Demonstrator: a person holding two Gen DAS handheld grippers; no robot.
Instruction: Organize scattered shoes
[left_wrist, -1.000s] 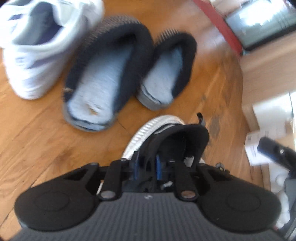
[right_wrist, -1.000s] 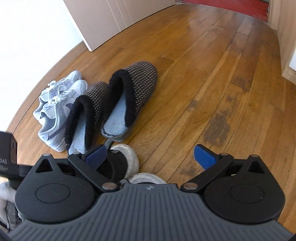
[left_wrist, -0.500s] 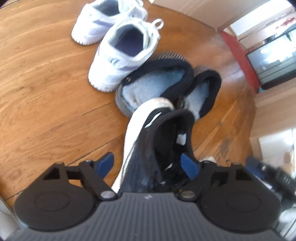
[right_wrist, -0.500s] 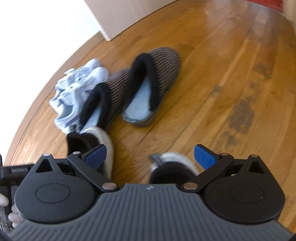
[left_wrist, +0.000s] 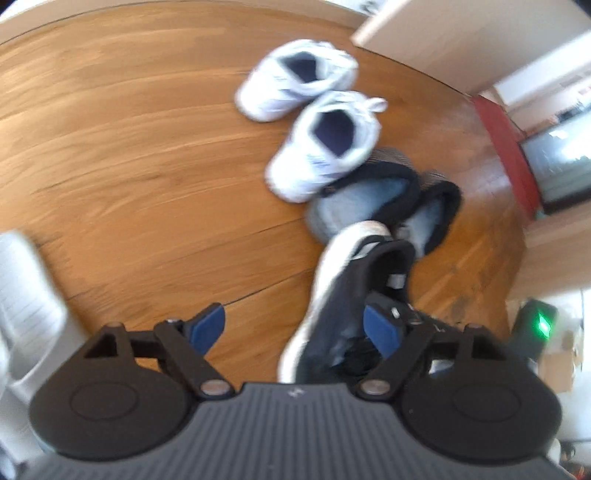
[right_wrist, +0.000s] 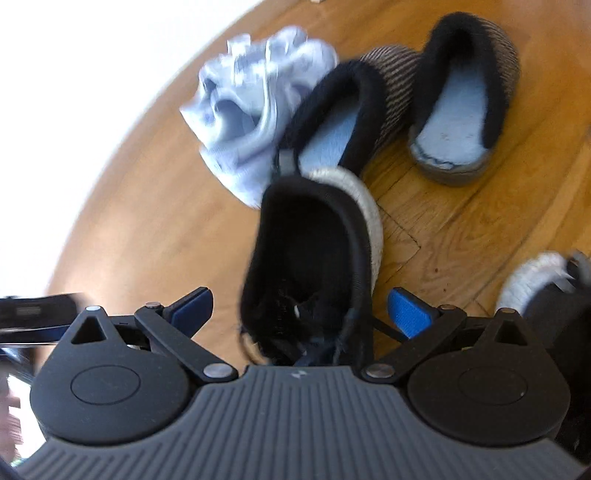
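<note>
Six shoes lie on the wooden floor (left_wrist: 147, 155), in three pairs. In the left wrist view, from left to right: two white sneakers (left_wrist: 325, 147) side by side; two dark slippers (left_wrist: 373, 199) with pale blue lining just past them, the nearer sneaker touching one; then one black sneaker (left_wrist: 347, 302) with a white sole, nearest the camera. The left gripper (left_wrist: 295, 326) has its jaws wide apart and holds nothing; the black sneaker sits beside its right finger, whether touching I cannot tell. In the right wrist view that same black sneaker lies between the blue pads of the right gripper (right_wrist: 301, 314), which stands wide open, pads clear of it; a second black sneaker (right_wrist: 546, 295) shows at the right edge.
</note>
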